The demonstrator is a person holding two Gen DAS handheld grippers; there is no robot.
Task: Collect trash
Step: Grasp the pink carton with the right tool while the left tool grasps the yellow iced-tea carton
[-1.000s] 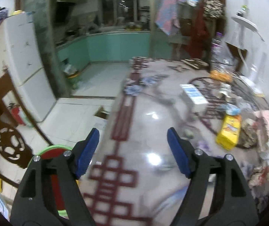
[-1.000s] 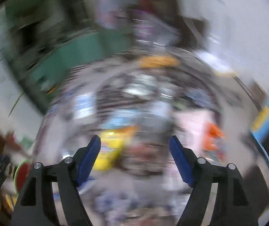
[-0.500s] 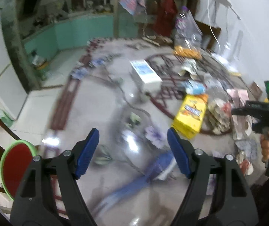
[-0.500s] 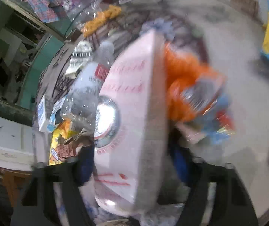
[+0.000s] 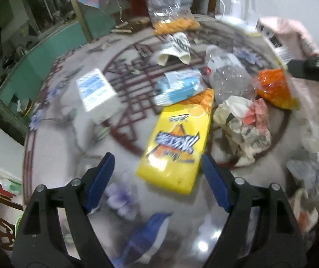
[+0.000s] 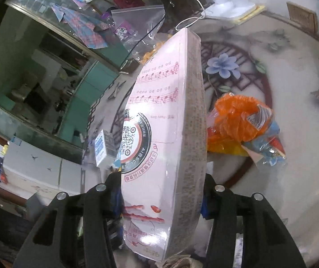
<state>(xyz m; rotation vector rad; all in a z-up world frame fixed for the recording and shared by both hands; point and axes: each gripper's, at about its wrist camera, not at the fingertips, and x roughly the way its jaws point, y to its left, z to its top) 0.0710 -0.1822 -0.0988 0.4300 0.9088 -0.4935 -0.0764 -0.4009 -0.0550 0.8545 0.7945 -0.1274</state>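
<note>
A yellow snack packet [image 5: 177, 138] lies flat on the patterned table [image 5: 70, 167]. My left gripper [image 5: 157, 160] hovers over its near end; the jaws are opening and the blue pads stand clear of it on both sides. My right gripper [image 6: 160, 183] is closing on a tall pink carton [image 6: 159, 134], and both pads press its sides. In the left wrist view that pink carton [image 5: 289, 31] shows at the far right. Beside it lies an orange wrapper [image 6: 237, 118].
Around the packet lie a crushed clear bottle [image 5: 228, 78], crumpled paper [image 5: 242, 129], a blue-white pack [image 5: 177, 87], a white box [image 5: 97, 89] and a squashed cup [image 5: 175, 49]. A zip bag of orange snacks [image 5: 170, 11] stands at the back. The table's edge curves at the left.
My left gripper swung right across the table and tipped down, so the yellow packet now sits between its fingers. My right gripper went from open over the pile to clamped on the pink carton.
</note>
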